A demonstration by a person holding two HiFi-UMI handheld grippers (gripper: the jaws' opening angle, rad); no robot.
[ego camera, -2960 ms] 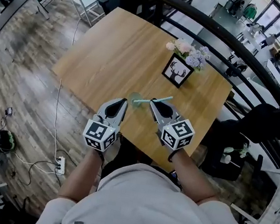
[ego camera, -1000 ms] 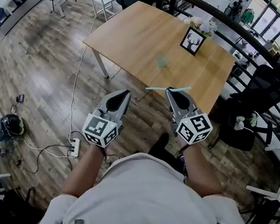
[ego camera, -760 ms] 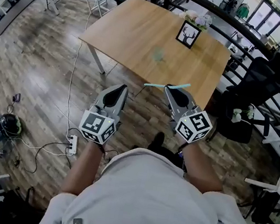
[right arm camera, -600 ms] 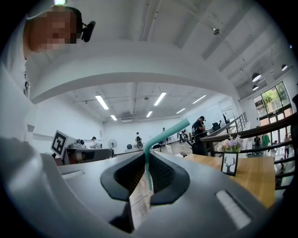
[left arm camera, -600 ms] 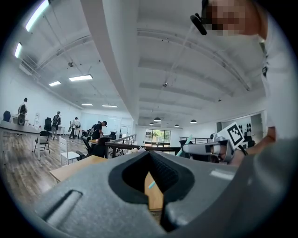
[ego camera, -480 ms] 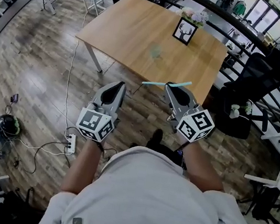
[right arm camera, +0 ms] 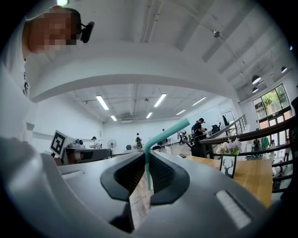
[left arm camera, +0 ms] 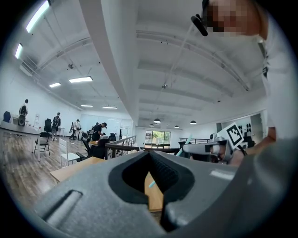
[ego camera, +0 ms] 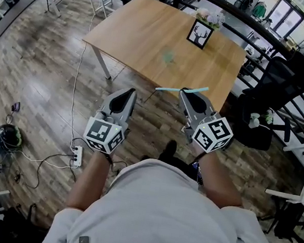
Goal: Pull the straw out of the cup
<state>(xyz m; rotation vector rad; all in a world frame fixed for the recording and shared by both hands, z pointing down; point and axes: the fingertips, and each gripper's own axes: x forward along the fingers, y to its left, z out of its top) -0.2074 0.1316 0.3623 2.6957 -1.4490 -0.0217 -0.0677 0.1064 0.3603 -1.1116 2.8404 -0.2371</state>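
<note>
Off the table's near edge, my right gripper (ego camera: 193, 98) is shut on a teal bendy straw (ego camera: 181, 89), which pokes out to the left. In the right gripper view the straw (right arm camera: 165, 135) rises from between the jaws of the right gripper (right arm camera: 145, 155) and bends right. A pale green translucent cup (ego camera: 167, 56) stands alone on the wooden table (ego camera: 133, 28), well ahead of both grippers. The left gripper (ego camera: 124, 98) hangs over the floor with its jaws together and nothing in them; the left gripper view shows the left gripper (left arm camera: 149, 154) the same way.
A framed deer picture (ego camera: 200, 34) and flowers (ego camera: 210, 17) stand at the table's far edge. A black chair (ego camera: 280, 82) and a dark railing (ego camera: 292, 112) are to the right. Cables and a power strip (ego camera: 76, 160) lie on the wooden floor at left.
Three seconds ago both grippers were over the table at the cup; now they are back off its edge with the straw, the cup left standing. Little has shifted in the last second.
</note>
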